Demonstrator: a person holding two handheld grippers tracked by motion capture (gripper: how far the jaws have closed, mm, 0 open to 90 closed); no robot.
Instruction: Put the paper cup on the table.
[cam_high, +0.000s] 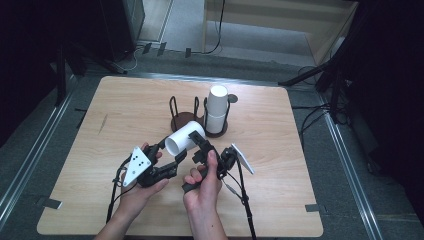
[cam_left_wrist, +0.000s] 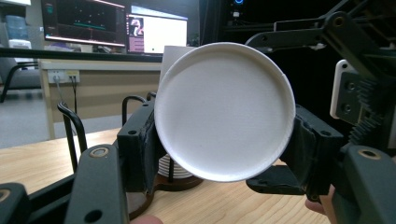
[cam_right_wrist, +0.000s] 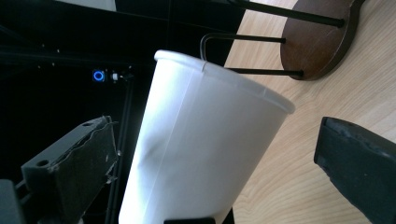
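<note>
The left gripper (cam_left_wrist: 224, 154) pinches the white paper cup (cam_left_wrist: 225, 111) at its base — the right gripper (cam_right_wrist: 219, 172) stands spread around the cup's side, pads clear.

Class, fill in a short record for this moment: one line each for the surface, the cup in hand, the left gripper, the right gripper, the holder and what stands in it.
Surface: wooden table
Cup in hand: white paper cup, lying sideways above the table
Left gripper: shut on the cup's bottom end, jaws on either side
Right gripper: open, jaws apart on either side of the cup, not pressing it
Holder: dark wire cup holder with round bases, behind the hands
In holder: stack of white cups, upright in the right-hand slot
</note>
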